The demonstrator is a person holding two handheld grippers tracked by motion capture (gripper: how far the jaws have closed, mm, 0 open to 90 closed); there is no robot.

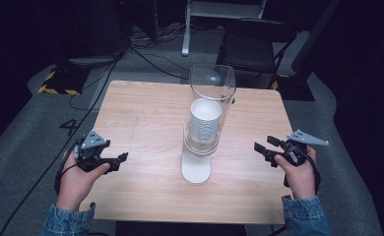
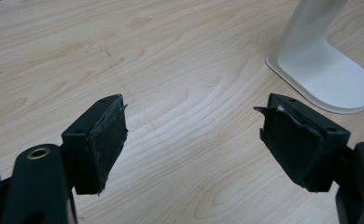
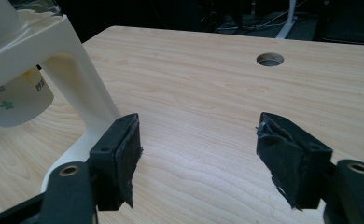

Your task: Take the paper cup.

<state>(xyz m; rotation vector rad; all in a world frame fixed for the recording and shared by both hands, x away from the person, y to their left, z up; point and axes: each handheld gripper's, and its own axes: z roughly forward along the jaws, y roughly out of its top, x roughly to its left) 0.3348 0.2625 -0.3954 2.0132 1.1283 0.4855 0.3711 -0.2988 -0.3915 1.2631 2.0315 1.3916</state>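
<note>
Jaws of both the left gripper and right gripper stand apart, flanking the white cup dispenser on pale woodgrain.

One wooden table stands in the middle of the room, and everything else is counted from it. At its centre stands one white cup dispenser with one clear tube rising from it, and inside that one stack of white paper cups; how many cups make up the stack cannot be told. One round cable hole is cut in the tabletop. Two grippers are held over the table's near corners, the left gripper and the right gripper, each carried by one hand. Beyond the table's far edge stands one dark folding chair.
</note>
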